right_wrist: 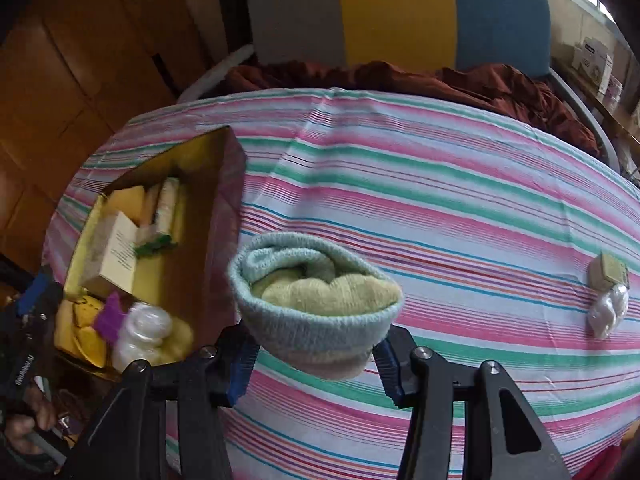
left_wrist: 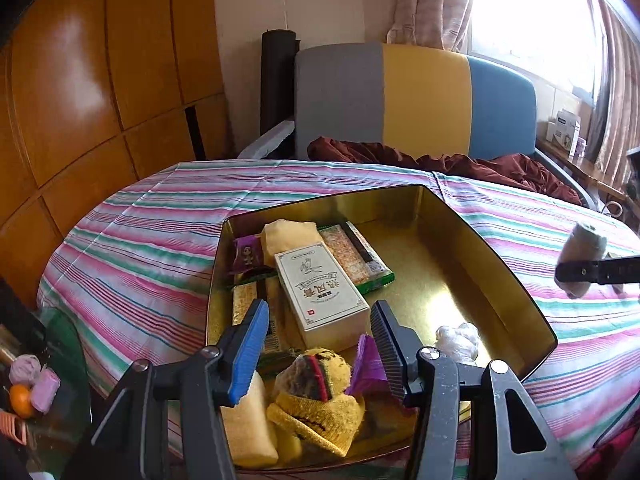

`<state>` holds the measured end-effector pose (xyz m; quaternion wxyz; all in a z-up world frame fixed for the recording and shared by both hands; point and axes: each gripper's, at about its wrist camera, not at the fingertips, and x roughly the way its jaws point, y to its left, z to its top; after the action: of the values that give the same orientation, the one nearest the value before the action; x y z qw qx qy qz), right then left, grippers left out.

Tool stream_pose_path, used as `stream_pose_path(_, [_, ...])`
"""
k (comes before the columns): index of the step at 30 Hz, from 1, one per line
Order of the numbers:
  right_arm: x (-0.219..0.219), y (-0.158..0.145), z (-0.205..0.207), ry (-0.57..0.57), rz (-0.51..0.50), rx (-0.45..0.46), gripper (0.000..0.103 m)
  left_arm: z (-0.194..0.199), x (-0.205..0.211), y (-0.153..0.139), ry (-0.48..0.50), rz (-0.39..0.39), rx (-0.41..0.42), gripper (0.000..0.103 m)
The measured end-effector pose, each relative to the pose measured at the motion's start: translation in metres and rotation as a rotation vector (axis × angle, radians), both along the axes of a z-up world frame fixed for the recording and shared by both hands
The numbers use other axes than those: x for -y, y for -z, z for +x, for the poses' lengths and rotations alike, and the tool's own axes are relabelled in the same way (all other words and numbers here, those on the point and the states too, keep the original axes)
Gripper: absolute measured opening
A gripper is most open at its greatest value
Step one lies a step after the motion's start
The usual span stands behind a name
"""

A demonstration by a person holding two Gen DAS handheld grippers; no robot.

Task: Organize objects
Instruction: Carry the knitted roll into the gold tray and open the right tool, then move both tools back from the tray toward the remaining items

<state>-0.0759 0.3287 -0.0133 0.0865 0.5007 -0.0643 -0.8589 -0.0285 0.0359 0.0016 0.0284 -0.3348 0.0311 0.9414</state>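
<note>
At the right edge of the left wrist view, we lose the black right gripper (left_wrist: 576, 276) beyond the frame; print on the cream cardboard box (left_wrist: 320, 286) stays unreadable to us.

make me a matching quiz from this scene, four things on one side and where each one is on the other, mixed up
Things:
1. rolled sock
2. white box
3. plastic bag
4. red blanket

Places:
A. lying in the gold tin
B. on the striped cloth, outside the tin
C. held in the right tool
D. on the chair behind the table

Pairs: 1-C, 2-A, 3-B, 4-D
</note>
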Motion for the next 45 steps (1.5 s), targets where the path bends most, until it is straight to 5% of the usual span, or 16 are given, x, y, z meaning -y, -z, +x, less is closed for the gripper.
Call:
stream_pose_path(9, [0.091, -0.021, -0.014, -0.167, -0.038, -0.051, 0.052, -0.003, 0.012, 0.000, -0.028, 0.026, -0.002, 0.055])
stream_pose_path(22, [0.160, 0.026, -0.034, -0.257, -0.032, 0.051, 0.057, -0.013, 0.037, 0.004, -0.117, 0.061, 0.000, 0.060])
stream_pose_path(24, [0.164, 0.028, -0.036, -0.264, -0.069, 0.056, 0.081, -0.015, 0.041, 0.005, -0.127, 0.061, 0.004, 0.060])
stream_pose_path(25, [0.165, 0.027, -0.036, -0.265, -0.079, 0.052, 0.084, -0.016, 0.042, 0.006, -0.131, 0.061, 0.007, 0.060])
stream_pose_path(45, [0.127, -0.005, -0.004, -0.188, -0.047, -0.060, 0.085, -0.008, 0.027, 0.002, -0.093, 0.038, -0.014, 0.070])
